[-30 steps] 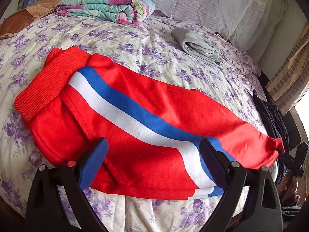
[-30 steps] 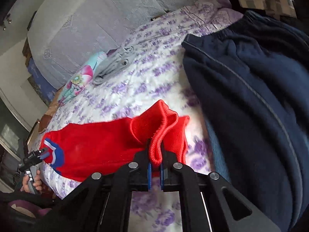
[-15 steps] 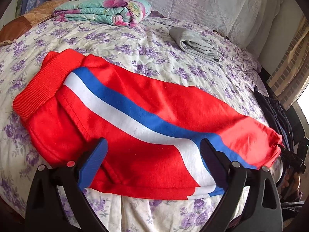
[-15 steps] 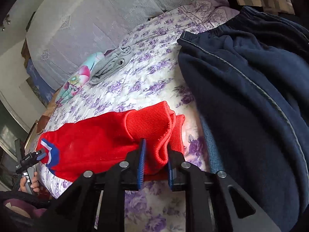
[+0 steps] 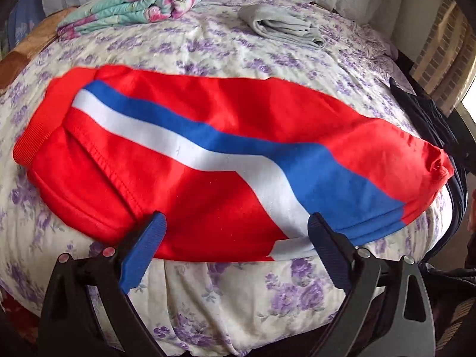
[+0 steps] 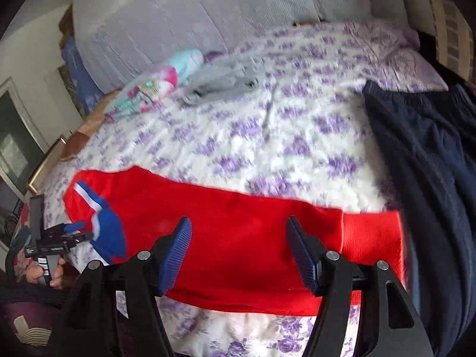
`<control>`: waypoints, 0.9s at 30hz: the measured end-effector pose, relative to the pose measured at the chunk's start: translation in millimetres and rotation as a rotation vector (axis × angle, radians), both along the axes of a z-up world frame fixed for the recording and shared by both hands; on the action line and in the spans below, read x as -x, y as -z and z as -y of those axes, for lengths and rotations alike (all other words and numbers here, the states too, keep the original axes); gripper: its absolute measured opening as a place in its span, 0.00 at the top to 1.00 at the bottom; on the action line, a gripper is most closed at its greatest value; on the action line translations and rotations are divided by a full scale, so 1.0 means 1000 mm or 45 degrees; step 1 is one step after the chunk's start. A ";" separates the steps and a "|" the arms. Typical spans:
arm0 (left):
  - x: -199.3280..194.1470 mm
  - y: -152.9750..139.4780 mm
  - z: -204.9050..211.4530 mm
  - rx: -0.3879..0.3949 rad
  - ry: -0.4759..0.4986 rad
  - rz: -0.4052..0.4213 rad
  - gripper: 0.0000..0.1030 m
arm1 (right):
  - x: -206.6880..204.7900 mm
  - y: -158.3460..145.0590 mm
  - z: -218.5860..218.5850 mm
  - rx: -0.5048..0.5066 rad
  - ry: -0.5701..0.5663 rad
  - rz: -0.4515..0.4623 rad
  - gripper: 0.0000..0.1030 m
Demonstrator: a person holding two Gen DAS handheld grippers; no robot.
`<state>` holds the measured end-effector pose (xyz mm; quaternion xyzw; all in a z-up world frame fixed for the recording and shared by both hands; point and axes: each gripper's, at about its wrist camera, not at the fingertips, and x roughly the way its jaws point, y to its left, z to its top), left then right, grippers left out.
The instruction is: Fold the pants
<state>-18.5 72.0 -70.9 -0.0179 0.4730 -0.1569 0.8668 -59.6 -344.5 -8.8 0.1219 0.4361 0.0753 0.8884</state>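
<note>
We see bright red pants (image 5: 226, 136) with a white stripe and a blue stripe running side by side along the leg, lying on a cream bedspread (image 5: 226, 291) printed with purple flowers. Toward eleven o'clock sits a folded blanket (image 5: 139, 3) in turquoise with pink blooms, toward one o'clock a plain grey folded garment (image 5: 285, 26). At three o'clock dark navy pants (image 6: 428, 178) lie; our gripper pads (image 5: 142, 253) are blue on black frames.
</note>
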 end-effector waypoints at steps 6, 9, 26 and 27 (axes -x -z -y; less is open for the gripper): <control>0.011 -0.001 0.008 -0.105 0.042 0.055 0.10 | 0.012 0.025 0.000 -0.037 -0.013 -0.075 0.37; 0.005 -0.023 0.007 -0.010 0.087 0.073 0.10 | -0.008 -0.014 -0.017 -0.177 -0.128 0.018 0.34; -0.054 -0.040 -0.053 0.018 -0.175 0.085 0.05 | -0.246 0.051 -0.224 -0.508 -0.743 -0.728 0.73; -0.054 -0.040 -0.056 0.039 -0.173 0.082 0.05 | -0.247 0.047 -0.221 -0.493 -0.744 -0.721 0.72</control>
